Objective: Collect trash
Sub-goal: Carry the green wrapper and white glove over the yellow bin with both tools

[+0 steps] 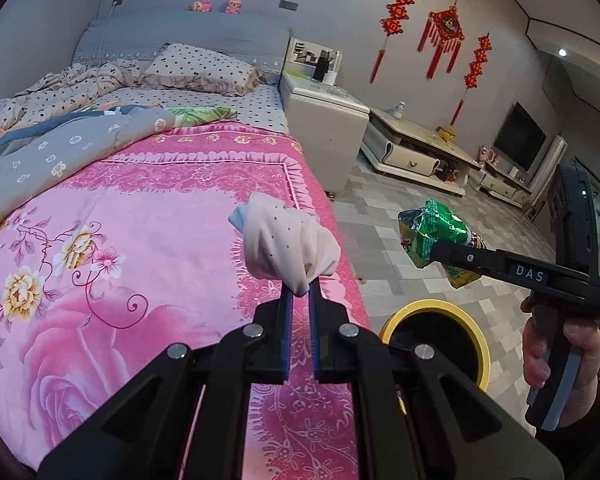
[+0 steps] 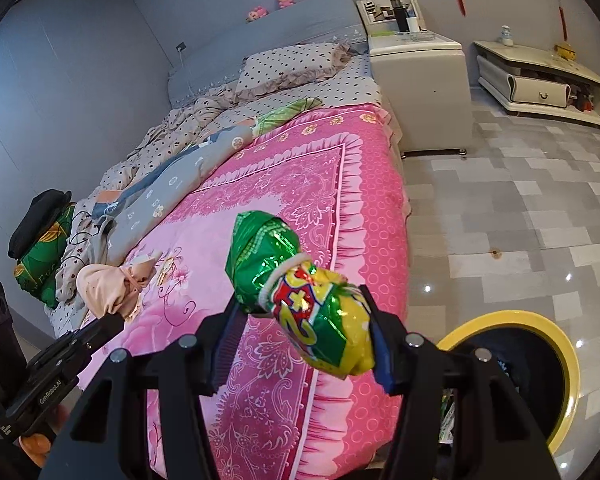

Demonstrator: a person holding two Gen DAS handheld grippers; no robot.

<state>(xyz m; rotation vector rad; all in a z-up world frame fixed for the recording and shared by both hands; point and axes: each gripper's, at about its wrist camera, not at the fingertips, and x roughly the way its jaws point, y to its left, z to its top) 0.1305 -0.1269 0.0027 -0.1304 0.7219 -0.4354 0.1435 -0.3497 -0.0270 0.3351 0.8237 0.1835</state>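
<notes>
Yellow-rimmed bin on the floor beside the bed, below and right of both sets of fingers — dark inside, some green wrapping just visible there. Left gripper closed narrow, pinching the knotted end of a pale pink cloth bundle above the bedcover. Right gripper about half open, clamped on a green-yellow snack bag — held between both pads, near the bin's rim.
</notes>
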